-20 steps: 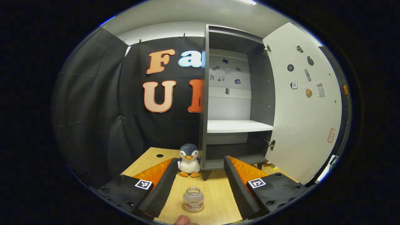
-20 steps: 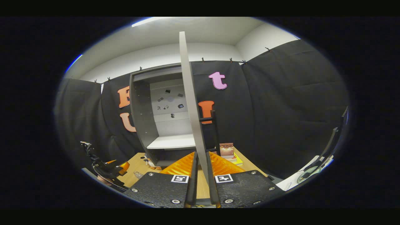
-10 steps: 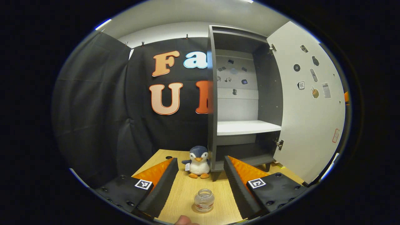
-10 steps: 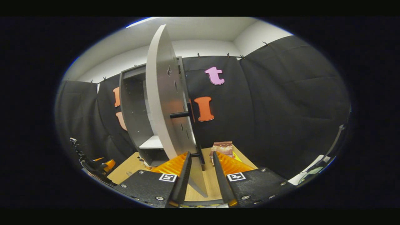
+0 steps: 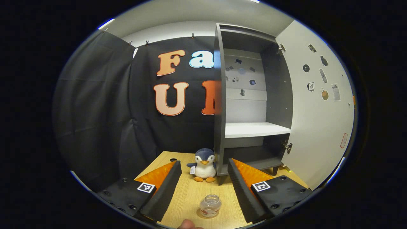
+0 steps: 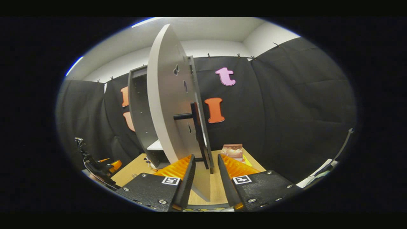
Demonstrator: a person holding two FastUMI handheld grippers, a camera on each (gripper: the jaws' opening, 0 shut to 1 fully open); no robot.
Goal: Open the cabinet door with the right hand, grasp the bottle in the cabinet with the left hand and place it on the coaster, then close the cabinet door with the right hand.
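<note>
A small clear bottle [image 5: 210, 205] with no cap stands upright on the wooden table [image 5: 187, 194], low between the fingers of my left gripper [image 5: 203, 162], which is open and apart from it. The grey cabinet [image 5: 254, 95] stands open with bare shelves, and its white door [image 5: 318, 105] is swung out to the right. In the right gripper view the door [image 6: 167, 105] shows its outer face and black handle [image 6: 197, 133]. My right gripper [image 6: 206, 156] is open, with the door's lower edge in the gap, untouched by either finger.
A plush penguin [image 5: 204, 165] sits on the table just left of the cabinet's foot. A stack of books [image 6: 233, 152] lies right of the cabinet. The left gripper [image 6: 101, 165] shows far left in the right gripper view. A fingertip [image 5: 187, 225] pokes in at the bottom.
My right gripper's fingers have parted from the door's edge, and its view has swung round to the door's outer face and handle. The left gripper has shifted slightly; the bottle stays put.
</note>
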